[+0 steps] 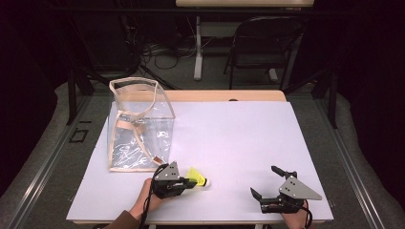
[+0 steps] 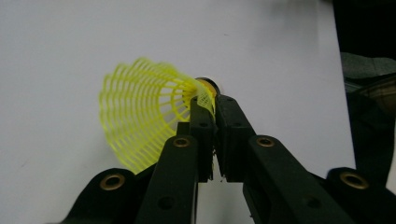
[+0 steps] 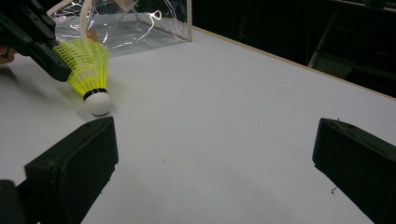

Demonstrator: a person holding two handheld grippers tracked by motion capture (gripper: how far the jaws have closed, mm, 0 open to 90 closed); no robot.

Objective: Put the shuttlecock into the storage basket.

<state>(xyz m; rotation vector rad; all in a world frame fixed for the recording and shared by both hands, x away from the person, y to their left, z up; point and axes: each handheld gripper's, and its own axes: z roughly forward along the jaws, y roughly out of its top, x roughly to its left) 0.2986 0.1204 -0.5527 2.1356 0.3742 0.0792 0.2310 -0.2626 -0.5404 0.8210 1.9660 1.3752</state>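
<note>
Yellow mesh was what your left gripper (image 2: 208,109) had between its jaws: they were pressed together on the skirt of the shuttlecock (image 1: 197,177), pinching one edge of the netting close to where it narrows toward the cork. In the left gripper view the open cone of the skirt flared away to the left of the jaws, and the cork end sat just past their tips. In the right gripper view the white cork (image 3: 98,103) pointed down and met the white table (image 1: 239,138), with the skirt tilted up toward your left gripper (image 3: 44,51), which gripped it from the upper left.

Your right gripper (image 1: 269,183) stood well apart from the shuttlecock, off to the side of it near the table's front edge. Its jaws were spread wide with nothing between them but bare table surface.

Behind your left gripper, just beyond it and slightly to its left in the high view, stood the clear plastic bag (image 1: 139,126) with beige trim, upright with its mouth open at the top and its straps hanging inside.
</note>
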